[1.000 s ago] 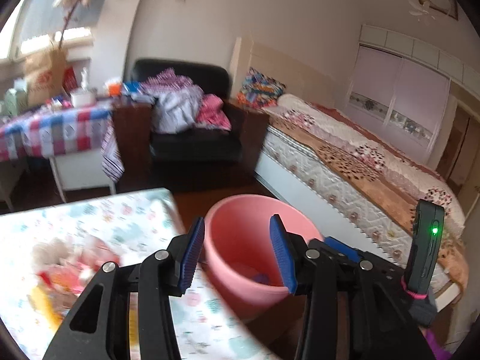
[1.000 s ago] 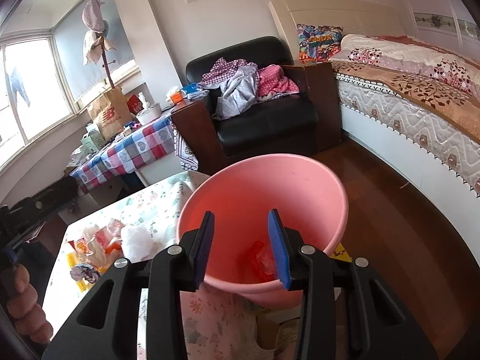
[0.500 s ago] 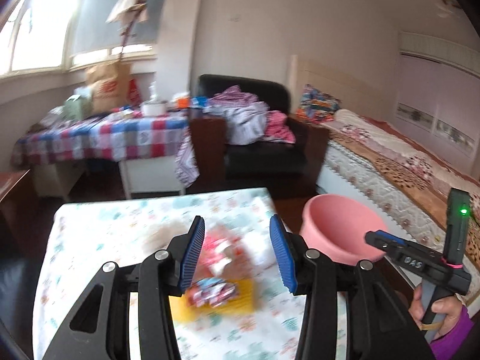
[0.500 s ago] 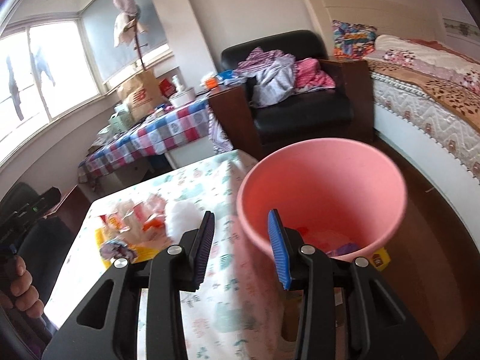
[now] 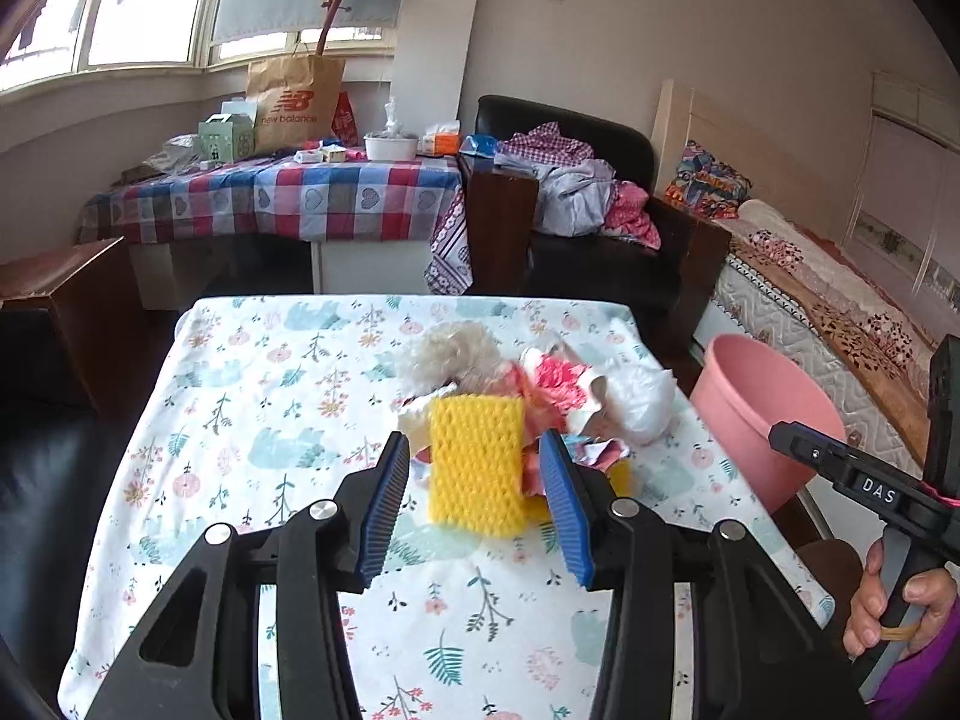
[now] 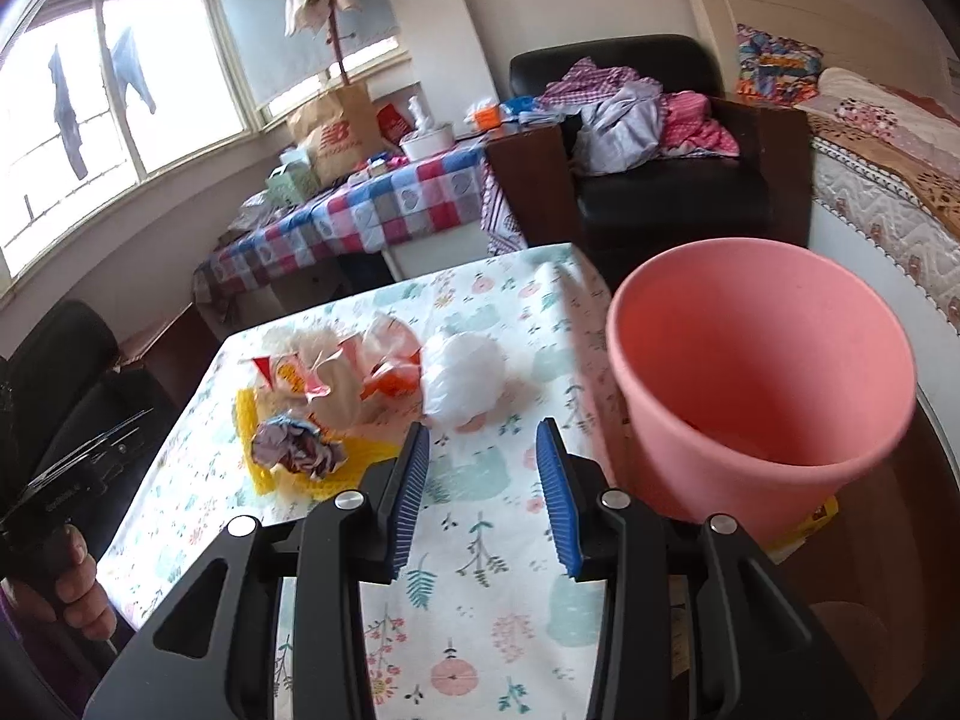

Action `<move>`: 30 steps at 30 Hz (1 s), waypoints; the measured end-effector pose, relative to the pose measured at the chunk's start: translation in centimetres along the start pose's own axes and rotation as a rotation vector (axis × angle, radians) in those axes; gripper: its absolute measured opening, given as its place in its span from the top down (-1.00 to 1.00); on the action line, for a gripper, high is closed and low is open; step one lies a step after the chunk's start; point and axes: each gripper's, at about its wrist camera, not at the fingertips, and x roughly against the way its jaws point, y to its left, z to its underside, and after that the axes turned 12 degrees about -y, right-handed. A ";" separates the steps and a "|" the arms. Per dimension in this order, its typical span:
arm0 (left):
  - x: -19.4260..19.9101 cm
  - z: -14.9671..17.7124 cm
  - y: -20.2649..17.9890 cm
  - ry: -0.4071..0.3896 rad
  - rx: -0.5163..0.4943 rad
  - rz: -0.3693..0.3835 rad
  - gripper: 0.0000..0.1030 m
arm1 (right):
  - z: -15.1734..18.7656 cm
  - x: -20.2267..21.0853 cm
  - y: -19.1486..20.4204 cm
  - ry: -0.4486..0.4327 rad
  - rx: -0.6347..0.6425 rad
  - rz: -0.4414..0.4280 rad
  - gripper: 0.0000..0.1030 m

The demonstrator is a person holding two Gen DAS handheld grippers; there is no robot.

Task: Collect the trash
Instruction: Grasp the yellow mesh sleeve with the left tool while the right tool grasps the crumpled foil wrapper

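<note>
Trash (image 5: 528, 396) is sitting in one loose heap toward the right side of the floral-cloth table (image 5: 270, 420) — a yellow mesh sponge sheet (image 5: 477, 468), crumpled red-and-white wrappers (image 5: 555, 381), a white plastic wad (image 6: 462, 375), a fluffy beige clump (image 5: 456, 351). The pink bin (image 6: 762, 378) is standing just off the table's right edge, near the pile but apart from it.

The left gripper (image 5: 477, 501) is hovering with fingers spread wide and nothing in them, framing the yellow sheet. The right gripper (image 6: 483, 495) is also gaping, empty, aiming at bare cloth between the wad and the bin.

Risks, as I'm judging it: the pieces are overlapping, so closing on the yellow sheet is likely dragging wrappers along or scattering them off the edge. The sheet is lying flat — fingers could be skating over it or pinching tablecloth instead. Light crumpled stuff is prone to slipping out mid-carry. Both hands are working close together, so a collision is possible, or a knock to the bin.
</note>
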 end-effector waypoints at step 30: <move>-5.6 0.0 1.7 0.145 0.114 -0.038 0.98 | -1.7 -6.3 5.1 0.124 0.022 -0.209 0.27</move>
